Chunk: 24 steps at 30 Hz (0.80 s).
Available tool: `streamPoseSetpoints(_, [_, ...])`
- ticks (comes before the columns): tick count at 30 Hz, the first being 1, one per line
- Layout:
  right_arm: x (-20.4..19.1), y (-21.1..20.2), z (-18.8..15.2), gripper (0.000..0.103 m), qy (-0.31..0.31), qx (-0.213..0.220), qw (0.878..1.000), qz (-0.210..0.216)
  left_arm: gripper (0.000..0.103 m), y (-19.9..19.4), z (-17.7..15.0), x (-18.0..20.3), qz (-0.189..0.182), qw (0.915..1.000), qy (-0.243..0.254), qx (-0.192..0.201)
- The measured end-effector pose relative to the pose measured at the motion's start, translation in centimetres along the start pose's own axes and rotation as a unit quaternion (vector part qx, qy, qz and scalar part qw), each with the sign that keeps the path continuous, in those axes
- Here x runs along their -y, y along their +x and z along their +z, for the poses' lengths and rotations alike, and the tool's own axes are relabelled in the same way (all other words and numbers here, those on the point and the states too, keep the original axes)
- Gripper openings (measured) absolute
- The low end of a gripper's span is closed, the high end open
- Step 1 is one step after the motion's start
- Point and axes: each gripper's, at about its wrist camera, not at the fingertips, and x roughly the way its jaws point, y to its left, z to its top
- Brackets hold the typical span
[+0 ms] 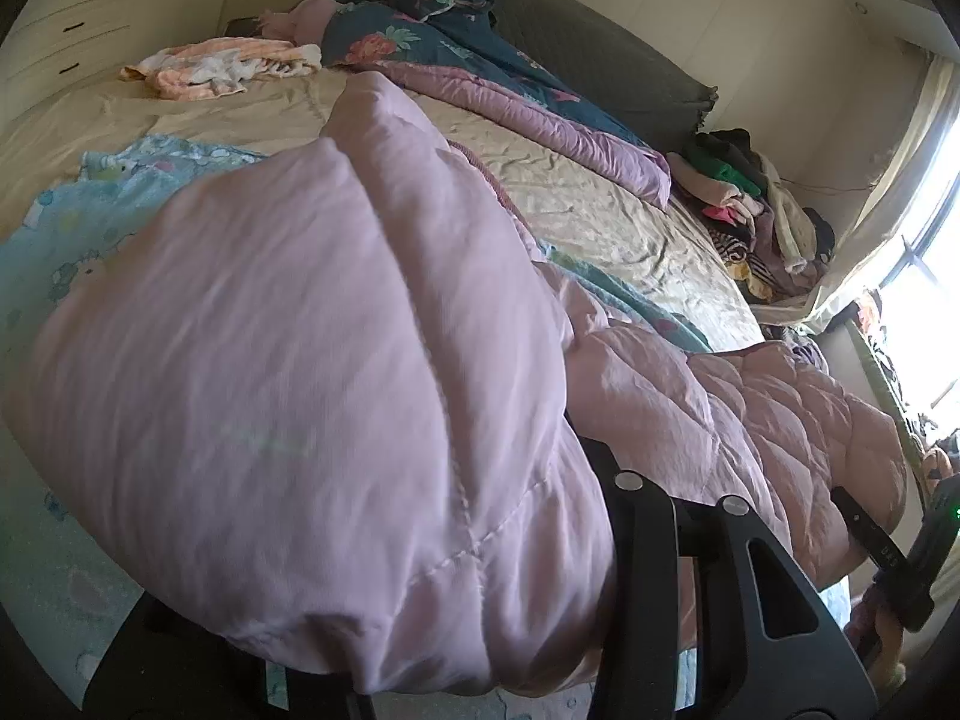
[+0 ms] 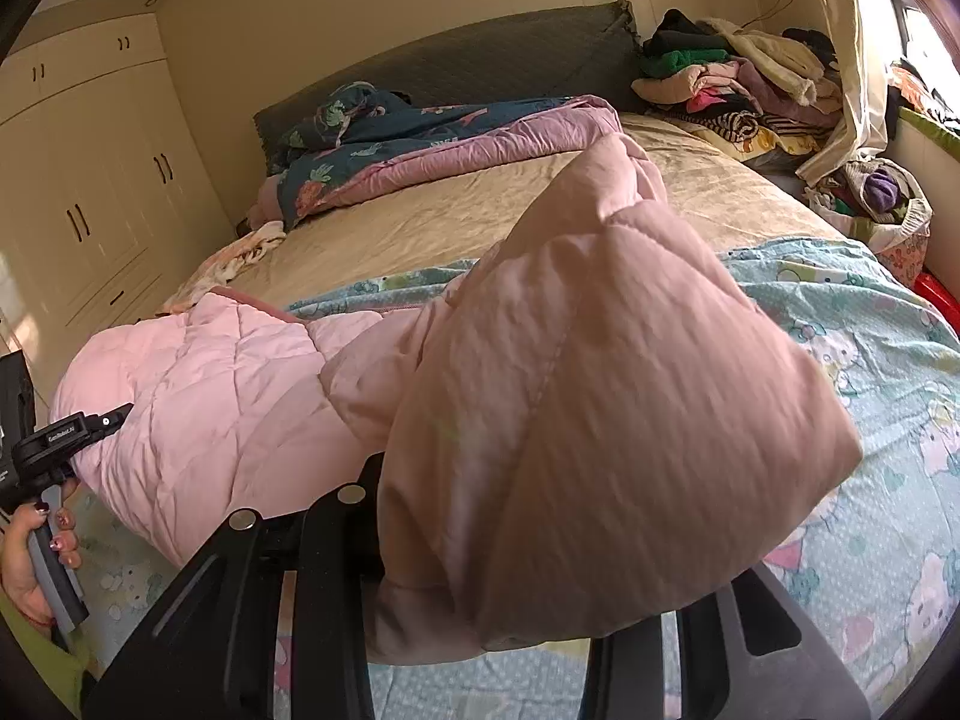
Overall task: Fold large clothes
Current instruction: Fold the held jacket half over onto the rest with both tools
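A pink quilted coat (image 1: 288,324) lies across the near end of the bed, and both grippers hold it up by bunched parts. In the left wrist view my left gripper (image 1: 384,516) is shut on a thick fold that bulges over the fingers and hides their tips. My right gripper (image 1: 870,540) grips the coat's other end at the right edge. In the right wrist view my right gripper (image 2: 528,516) is shut on a puffy fold of the coat (image 2: 600,396). At the far left a hand holds the left gripper (image 2: 78,426), which is clamped on the coat.
Under the coat lies a light blue cartoon-print blanket (image 2: 852,324) on the beige bed sheet (image 2: 420,222). A dark floral duvet (image 2: 432,132) lies by the headboard, a peach garment (image 1: 222,66) on the far side, a clothes heap (image 2: 738,78) near the window, and wardrobes (image 2: 90,180) at the left.
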Motion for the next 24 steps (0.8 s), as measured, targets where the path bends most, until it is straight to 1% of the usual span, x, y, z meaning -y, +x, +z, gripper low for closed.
streamPoseSetpoints(12, [-1.0, -2.6, -1.8, 0.032, 0.003, -0.002, 1.000, -0.001, 0.035, -2.4, -2.0, -0.5, -0.001, 1.0000, 0.001, -0.006])
streamPoseSetpoints(20, [-1.4, -4.7, -3.9, 0.032, 0.009, -0.002, 1.000, -0.005, 0.035, -3.4, -3.0, -0.9, -0.003, 0.9999, 0.003, -0.012])
streamPoseSetpoints(24, [-1.4, -5.2, -4.4, 0.032, 0.015, -0.001, 1.000, -0.006, 0.035, -4.0, -3.7, -1.1, -0.004, 0.9999, 0.007, -0.014])
